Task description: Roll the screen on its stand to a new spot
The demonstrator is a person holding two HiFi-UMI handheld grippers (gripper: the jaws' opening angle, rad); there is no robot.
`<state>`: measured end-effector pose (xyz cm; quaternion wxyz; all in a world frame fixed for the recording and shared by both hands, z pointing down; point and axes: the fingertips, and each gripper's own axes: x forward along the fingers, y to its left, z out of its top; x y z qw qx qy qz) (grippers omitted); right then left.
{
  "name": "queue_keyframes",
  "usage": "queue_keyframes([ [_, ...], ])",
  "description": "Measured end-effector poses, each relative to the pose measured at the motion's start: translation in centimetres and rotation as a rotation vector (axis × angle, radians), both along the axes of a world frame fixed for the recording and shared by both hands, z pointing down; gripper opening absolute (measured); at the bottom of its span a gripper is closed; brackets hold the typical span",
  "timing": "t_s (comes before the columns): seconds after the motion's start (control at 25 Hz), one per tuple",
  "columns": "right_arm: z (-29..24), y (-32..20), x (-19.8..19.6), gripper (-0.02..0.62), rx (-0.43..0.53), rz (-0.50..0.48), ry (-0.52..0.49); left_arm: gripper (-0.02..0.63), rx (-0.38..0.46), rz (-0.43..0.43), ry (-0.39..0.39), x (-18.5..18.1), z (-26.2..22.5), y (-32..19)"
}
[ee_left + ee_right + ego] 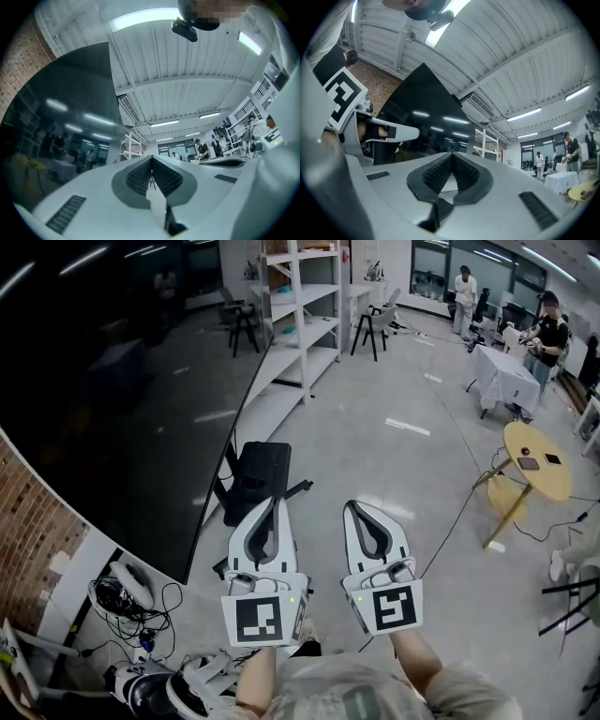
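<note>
We hold the left gripper (272, 499) and the right gripper (352, 506) side by side, pointing forward. On both, the jaws are pressed together with nothing between them. The big dark screen (112, 381) stands ahead and to the left of the left gripper. The black base of its stand (258, 474) sits on the floor just beyond that gripper's tips. A white shelf (302, 306) stands further ahead, and a round table (536, 460) is well off to the right of the right gripper.
</note>
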<state>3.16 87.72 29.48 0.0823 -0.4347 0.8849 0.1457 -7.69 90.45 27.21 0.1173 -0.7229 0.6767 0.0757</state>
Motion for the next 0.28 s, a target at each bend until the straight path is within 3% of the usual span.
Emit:
queue_keyframes([
  [0.28, 0.43, -0.80, 0.33, 0.020, 0.007, -0.044, -0.032, 0.015, -0.019, 0.019, 0.015, 0.75, 0.10, -0.83],
])
